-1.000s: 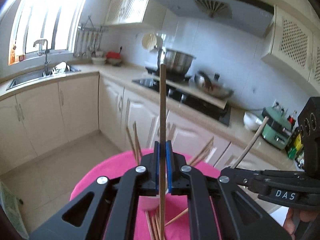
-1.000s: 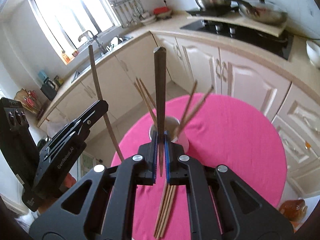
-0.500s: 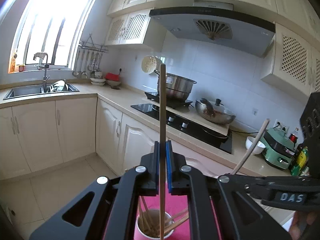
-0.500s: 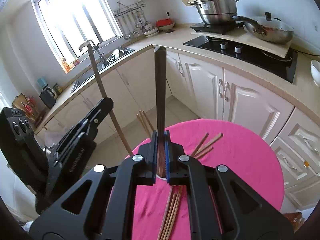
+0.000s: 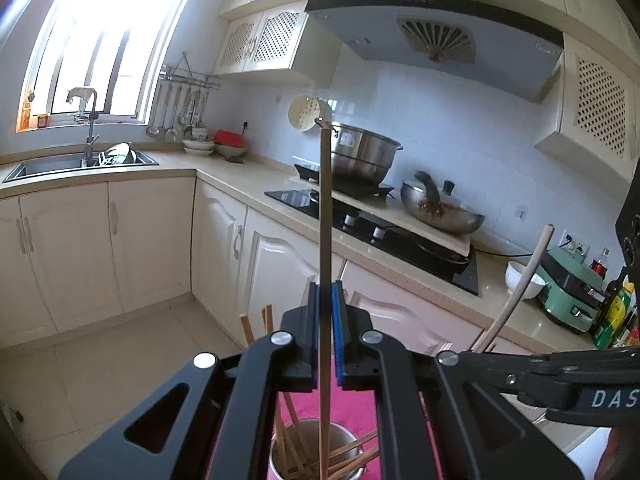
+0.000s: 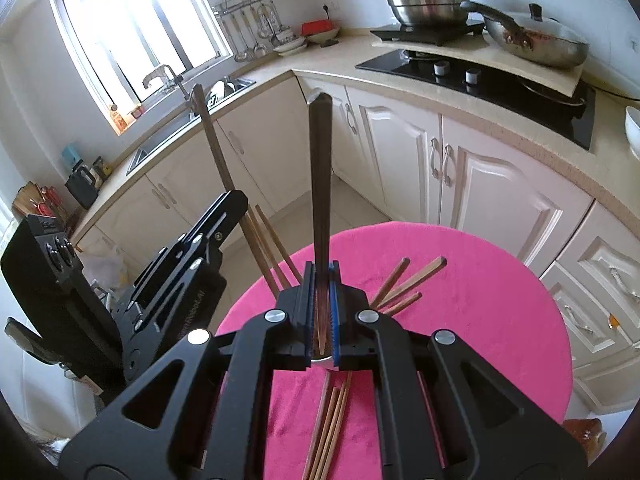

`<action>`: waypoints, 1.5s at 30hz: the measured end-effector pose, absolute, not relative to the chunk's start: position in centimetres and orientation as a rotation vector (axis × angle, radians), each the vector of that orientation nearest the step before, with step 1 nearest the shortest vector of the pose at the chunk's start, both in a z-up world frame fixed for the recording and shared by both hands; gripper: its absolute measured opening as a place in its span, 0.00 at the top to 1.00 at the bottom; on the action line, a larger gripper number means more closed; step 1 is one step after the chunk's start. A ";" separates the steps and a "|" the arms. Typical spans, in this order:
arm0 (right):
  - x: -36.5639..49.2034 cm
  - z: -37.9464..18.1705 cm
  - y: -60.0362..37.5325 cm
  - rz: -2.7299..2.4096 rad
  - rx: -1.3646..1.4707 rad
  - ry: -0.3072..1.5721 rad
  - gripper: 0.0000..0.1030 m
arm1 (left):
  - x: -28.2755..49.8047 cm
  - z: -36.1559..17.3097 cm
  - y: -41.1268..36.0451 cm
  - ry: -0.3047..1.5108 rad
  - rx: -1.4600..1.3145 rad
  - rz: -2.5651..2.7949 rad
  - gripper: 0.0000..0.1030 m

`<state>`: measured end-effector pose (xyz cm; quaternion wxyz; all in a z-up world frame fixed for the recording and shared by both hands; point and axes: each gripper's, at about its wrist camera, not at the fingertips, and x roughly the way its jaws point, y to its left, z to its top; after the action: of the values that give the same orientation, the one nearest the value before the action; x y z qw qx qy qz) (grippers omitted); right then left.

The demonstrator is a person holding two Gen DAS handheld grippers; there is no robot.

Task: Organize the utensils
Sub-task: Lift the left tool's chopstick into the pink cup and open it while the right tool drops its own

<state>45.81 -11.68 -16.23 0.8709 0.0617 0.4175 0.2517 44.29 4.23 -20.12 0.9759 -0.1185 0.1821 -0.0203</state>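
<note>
My left gripper (image 5: 325, 292) is shut on a pale wooden chopstick (image 5: 325, 208) that stands upright. Its lower end reaches down into the mouth of a metal cup (image 5: 276, 458) holding several chopsticks. My right gripper (image 6: 320, 276) is shut on a dark brown chopstick (image 6: 320, 184), also upright, above the same cup, whose rim (image 6: 320, 358) just shows under the jaws. Each gripper shows in the other's view: the left gripper (image 6: 234, 200) on the left, the right gripper (image 5: 478, 350) on the right. Loose chopsticks (image 6: 328, 420) lie on the pink cloth (image 6: 480, 300).
The round pink-covered table stands in a kitchen. Cream cabinets (image 6: 472, 168) and a counter with a hob (image 6: 480, 76), pot and pan run behind it. A sink (image 5: 80, 162) sits under the window at left. Tiled floor (image 5: 100, 360) lies between table and cabinets.
Both grippers have moved over the cup with their chopsticks. The left one has sunk, so its chopstick's lower end now sits in the cup. The cup has slid behind the right jaws.
</note>
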 end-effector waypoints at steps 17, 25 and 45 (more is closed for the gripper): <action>45.7 -18.6 -10.0 0.526 0.095 0.930 0.94 | 43.0 -23.4 5.4 0.471 -0.279 -0.006 0.73; 45.3 -18.8 -8.9 0.534 0.074 0.934 0.94 | 41.5 -23.1 6.2 0.517 -0.281 0.048 0.67; 43.7 -19.4 -7.5 0.522 0.026 0.926 0.92 | 39.1 -21.8 7.5 0.595 -0.254 0.154 0.57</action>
<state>43.67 -7.53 -19.38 0.8620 0.0122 0.4415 0.2488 39.07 7.47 -21.85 0.9452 -0.1247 0.2922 0.0754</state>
